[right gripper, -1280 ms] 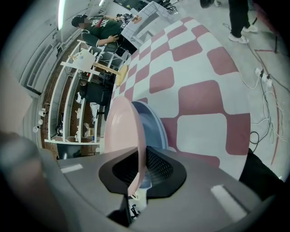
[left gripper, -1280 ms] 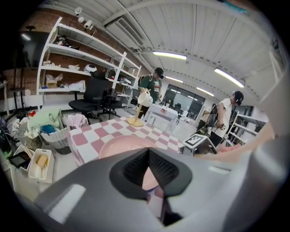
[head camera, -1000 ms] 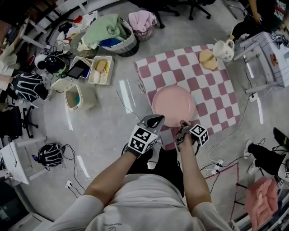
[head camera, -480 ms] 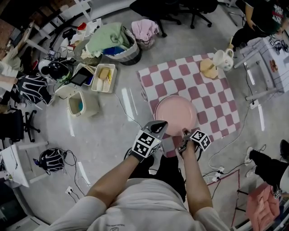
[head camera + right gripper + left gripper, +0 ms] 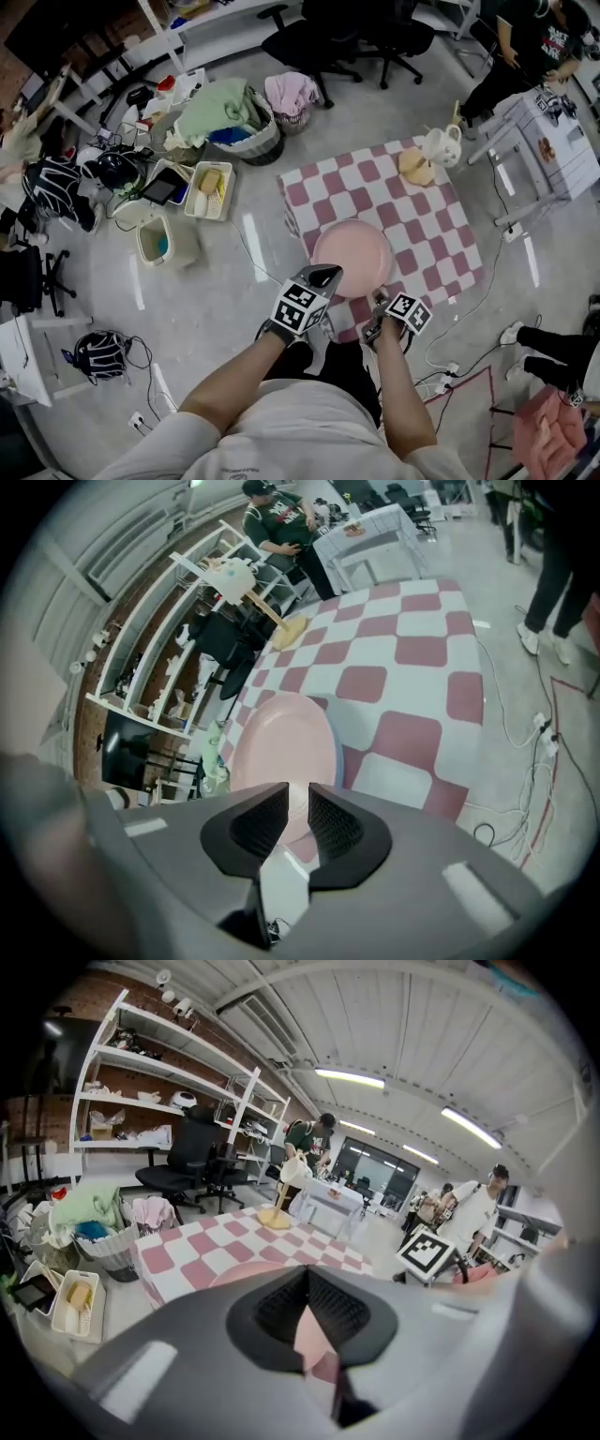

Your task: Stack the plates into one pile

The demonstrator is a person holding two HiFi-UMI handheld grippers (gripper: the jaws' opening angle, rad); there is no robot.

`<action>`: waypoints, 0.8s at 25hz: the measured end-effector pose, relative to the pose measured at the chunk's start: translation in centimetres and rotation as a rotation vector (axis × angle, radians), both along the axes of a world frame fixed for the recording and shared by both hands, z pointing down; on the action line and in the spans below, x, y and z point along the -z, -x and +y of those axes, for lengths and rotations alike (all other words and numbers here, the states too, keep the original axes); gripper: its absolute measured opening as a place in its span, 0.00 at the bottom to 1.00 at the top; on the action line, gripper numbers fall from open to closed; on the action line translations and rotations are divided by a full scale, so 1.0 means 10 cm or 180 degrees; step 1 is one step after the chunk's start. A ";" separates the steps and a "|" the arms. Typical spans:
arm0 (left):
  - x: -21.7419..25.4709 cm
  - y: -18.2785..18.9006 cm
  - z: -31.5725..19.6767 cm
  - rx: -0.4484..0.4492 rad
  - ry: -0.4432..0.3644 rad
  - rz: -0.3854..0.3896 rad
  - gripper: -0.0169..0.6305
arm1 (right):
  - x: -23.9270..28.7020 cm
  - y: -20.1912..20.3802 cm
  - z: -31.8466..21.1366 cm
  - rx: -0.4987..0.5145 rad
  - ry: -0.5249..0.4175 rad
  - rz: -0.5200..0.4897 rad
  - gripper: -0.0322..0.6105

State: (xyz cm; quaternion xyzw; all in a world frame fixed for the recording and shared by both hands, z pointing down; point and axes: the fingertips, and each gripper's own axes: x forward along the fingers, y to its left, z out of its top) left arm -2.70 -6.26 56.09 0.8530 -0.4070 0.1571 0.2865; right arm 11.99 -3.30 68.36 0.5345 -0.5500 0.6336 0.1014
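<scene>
Your left gripper [image 5: 322, 275], jaws closed tip to tip on nothing, sits over the near-left rim of the pink plate [image 5: 352, 251]. Your right gripper [image 5: 380, 298], jaws a narrow slit apart and empty, hangs just short of the plate's near rim. The plate lies flat directly ahead of both grippers, with the left one nearer. A bluish edge beneath it suggests another plate underneath. Around the plate spreads a checked cloth [image 5: 422, 225]. Beyond the plate, at the cloth's far corner, stands a white jug [image 5: 439, 145]. Nothing blocks your reach.

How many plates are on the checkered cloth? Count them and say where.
1: a pink plate toward the cloth's near edge. More may lie hidden under it.
</scene>
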 end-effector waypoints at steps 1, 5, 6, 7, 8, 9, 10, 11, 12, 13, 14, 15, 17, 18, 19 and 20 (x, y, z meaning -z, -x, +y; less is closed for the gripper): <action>0.03 0.00 0.00 -0.0001 0.0008 0.0017 0.04 | 0.11 0.04 -0.04 0.0035 -0.0096 -0.0002 0.15; 0.19 0.03 -0.03 0.0011 -0.0002 0.0078 0.04 | 0.58 0.23 -0.26 0.0196 -0.0508 -0.0067 0.09; 0.24 0.03 -0.04 0.0021 -0.0002 0.0097 0.04 | 0.71 0.27 -0.31 0.0238 -0.0615 -0.0088 0.07; 0.29 0.05 -0.05 0.0035 -0.0001 0.0120 0.04 | 0.84 0.32 -0.36 0.0278 -0.0727 -0.0110 0.07; 0.35 0.07 -0.07 0.0054 -0.0001 0.0144 0.04 | 0.97 0.38 -0.41 0.0319 -0.0840 -0.0138 0.07; 0.41 0.09 -0.09 0.0077 -0.0004 0.0166 0.04 | 1.11 0.44 -0.46 0.0359 -0.0952 -0.0170 0.07; 0.48 0.12 -0.11 0.0099 -0.0010 0.0183 0.04 | 1.24 0.51 -0.51 0.0399 -0.1061 -0.0205 0.07; 0.55 0.15 -0.12 0.0117 -0.0022 0.0195 0.04 | 1.37 0.57 -0.54 0.0442 -0.1165 -0.0237 0.07; 0.62 0.18 -0.13 0.0131 -0.0040 0.0204 0.04 | 1.50 0.64 -0.56 0.0491 -0.1262 -0.0256 0.07; 0.70 0.21 -0.14 0.0146 -0.0067 0.0214 0.04 | 1.62 0.71 -0.58 0.0550 -0.1359 -0.0261 0.07; 0.78 0.23 -0.16 0.0162 -0.0101 0.0229 0.04 | 1.75 0.77 -0.60 0.0619 -0.1457 -0.0256 0.07; 0.87 0.26 -0.18 0.0182 -0.0138 0.0249 0.04 | 1.88 0.84 -0.63 0.0694 -0.1557 -0.0246 0.07; 1.06 0.31 -0.24 0.0222 -0.0217 0.0297 0.04 | 2.14 0.97 -0.69 0.0845 -0.1764 -0.0212 0.06; 1.15 0.34 -0.26 0.0236 -0.0253 0.0318 0.04 | 2.26 1.03 -0.71 0.0917 -0.1863 -0.0185 0.06; 1.23 0.36 -0.27 0.0244 -0.0284 0.0338 0.04 | 2.37 1.08 -0.72 0.0980 -0.1953 -0.0150 0.06; 1.31 0.39 -0.26 0.0246 -0.0310 0.0355 0.04 | 2.46 1.12 -0.71 0.1032 -0.2028 -0.0107 0.06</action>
